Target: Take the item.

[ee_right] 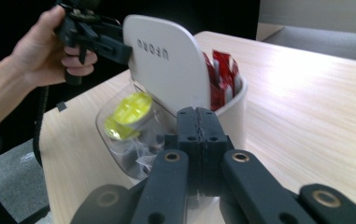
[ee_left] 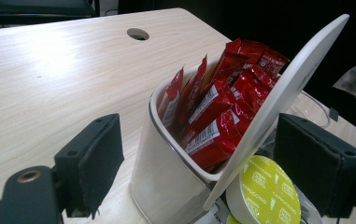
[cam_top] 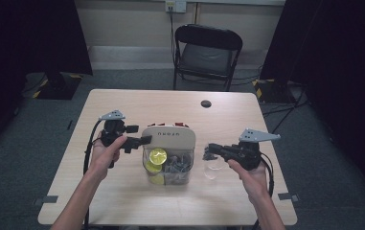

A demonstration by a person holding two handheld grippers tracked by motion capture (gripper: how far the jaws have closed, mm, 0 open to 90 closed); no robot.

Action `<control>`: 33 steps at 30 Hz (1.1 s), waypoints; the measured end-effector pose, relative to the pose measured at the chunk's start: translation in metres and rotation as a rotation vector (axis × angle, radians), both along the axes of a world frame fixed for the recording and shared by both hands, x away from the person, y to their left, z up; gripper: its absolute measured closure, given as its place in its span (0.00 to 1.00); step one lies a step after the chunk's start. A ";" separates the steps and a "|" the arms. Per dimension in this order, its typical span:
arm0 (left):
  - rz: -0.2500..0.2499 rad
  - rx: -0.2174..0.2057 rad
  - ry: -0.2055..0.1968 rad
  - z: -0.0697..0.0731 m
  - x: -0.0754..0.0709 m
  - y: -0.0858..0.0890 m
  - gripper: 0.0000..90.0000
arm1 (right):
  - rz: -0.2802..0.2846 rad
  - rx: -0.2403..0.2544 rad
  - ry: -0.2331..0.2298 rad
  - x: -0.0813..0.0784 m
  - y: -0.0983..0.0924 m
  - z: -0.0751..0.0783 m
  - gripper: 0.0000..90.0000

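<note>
Up high first. A box (cam_top: 168,160) sits in the middle of the table (cam_top: 122,103). Its white lid (cam_top: 168,135) stands tipped up. The left gripper (cam_top: 144,140) has its tips at the lid's left edge, most likely to keep the lid up so the box stays open. The right gripper (cam_top: 209,151) sits just right of the box and seems to carry a small clear bag (cam_top: 212,168), hanging below it. Maybe the bag goes into the box.

Next, the left gripper view. Its jaws stand apart, one on each side of the lid (ee_left: 278,100). I cannot tell if they press on it. Behind the lid are red packets (ee_left: 222,109), packed upright in the white back part. In front lies a yellow pod (ee_left: 264,193).

Last, the right gripper view. The right gripper (ee_right: 196,116) has its jaws shut tight together, pointing at the box. Something thin and clear peeks out below them. The left gripper (ee_right: 119,49) touches the lid (ee_right: 166,63) at its edge. Yellow pods (ee_right: 129,114) lie in the clear front part.
</note>
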State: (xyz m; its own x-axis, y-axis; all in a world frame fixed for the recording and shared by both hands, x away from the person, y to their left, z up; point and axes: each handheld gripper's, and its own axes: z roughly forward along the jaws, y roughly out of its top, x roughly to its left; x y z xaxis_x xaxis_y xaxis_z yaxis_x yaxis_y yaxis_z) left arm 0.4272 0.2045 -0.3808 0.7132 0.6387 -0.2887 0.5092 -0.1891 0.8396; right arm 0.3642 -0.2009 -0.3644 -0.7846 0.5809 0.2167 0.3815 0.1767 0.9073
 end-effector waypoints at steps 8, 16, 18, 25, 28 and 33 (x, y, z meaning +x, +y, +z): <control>0.001 0.003 0.001 0.000 0.000 0.000 0.17 | -0.027 0.001 0.032 0.001 -0.010 -0.011 1.00; 0.003 -0.001 0.002 0.000 0.000 0.000 0.17 | -0.048 -0.021 0.053 0.004 -0.012 -0.022 1.00; 0.003 -0.006 0.004 0.000 0.000 0.000 0.17 | -0.046 -0.027 0.062 0.005 -0.012 -0.024 1.00; 0.006 0.002 0.002 0.000 -0.001 0.000 0.18 | -0.057 -0.054 0.076 0.009 -0.012 -0.032 1.00; 0.006 0.003 0.006 -0.001 -0.001 -0.002 0.18 | -0.061 -0.067 0.079 0.013 -0.013 -0.036 1.00; 0.005 0.004 0.005 0.000 -0.001 -0.003 0.18 | -0.069 -0.074 0.088 0.017 -0.014 -0.039 1.00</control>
State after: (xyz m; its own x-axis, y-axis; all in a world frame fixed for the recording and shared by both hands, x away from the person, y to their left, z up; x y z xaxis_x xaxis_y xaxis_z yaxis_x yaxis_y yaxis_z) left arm 0.4260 0.2018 -0.3812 0.7085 0.6434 -0.2900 0.5147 -0.1899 0.8361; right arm 0.3808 -0.2145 -0.4038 -0.7219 0.6500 0.2373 0.4727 0.2128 0.8552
